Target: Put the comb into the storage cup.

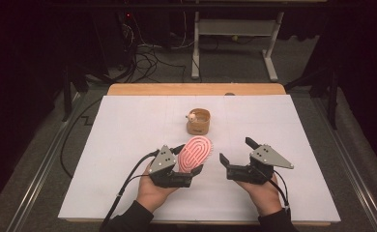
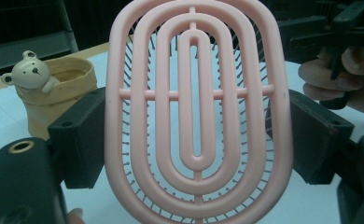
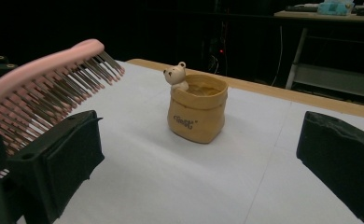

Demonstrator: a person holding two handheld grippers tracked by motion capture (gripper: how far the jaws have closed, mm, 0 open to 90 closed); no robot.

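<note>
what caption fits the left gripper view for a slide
Left tool clamps an oval pink hairbrush, bristles facing away, with a tan bear pot behind.

Left tool [image 1: 189, 162] clamped, right tool [image 1: 235, 157] apparently open

White table cover [image 1: 128, 125] lies bare left, right and front. The bear-trimmed tan pot [image 1: 198, 122] stands mid-table, just beyond the raised pink hairbrush [image 1: 195, 153], blocking forward passage there.
</note>
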